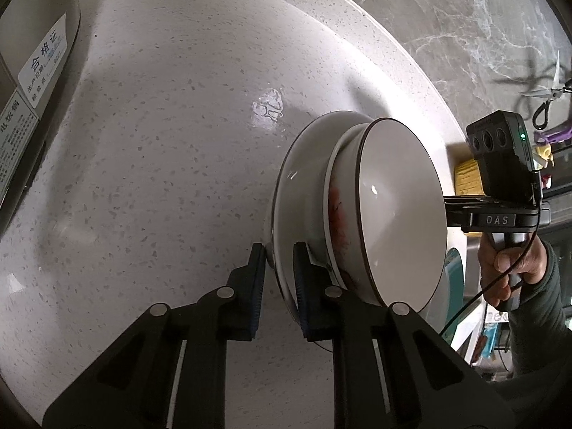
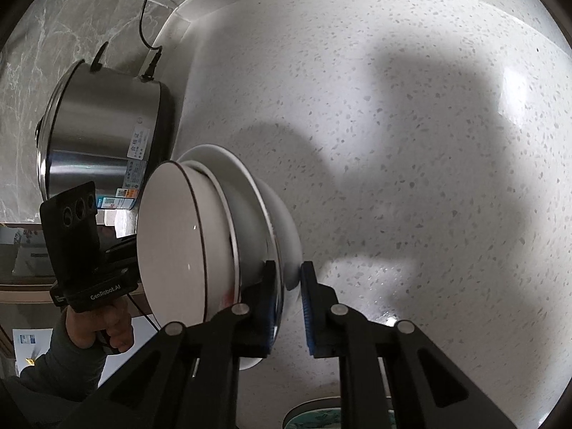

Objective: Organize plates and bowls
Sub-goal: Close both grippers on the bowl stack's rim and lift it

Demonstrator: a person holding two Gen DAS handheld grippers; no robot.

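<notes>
The right claw (image 2: 287,300) has its two blue-padded black fingers (image 2: 266,307) on either side of the rim of a wide white ceramic plate (image 2: 250,193), the lowest piece of a stack on the pale speckled stone desk (image 2: 411,125). Nested on the plate sit a white bowl (image 2: 223,207) and, topmost, a white bowl with a thin dark rim line (image 2: 168,236). Beyond the stack stands a stainless steel rice cooker (image 2: 107,125), its black cord (image 2: 146,18) running up the grey marble wall (image 2: 53,35). Opposite, the left claw (image 2: 118,254), held in a sleeved hand (image 2: 96,325), reaches behind the bowls, its fingertips hidden.
</notes>
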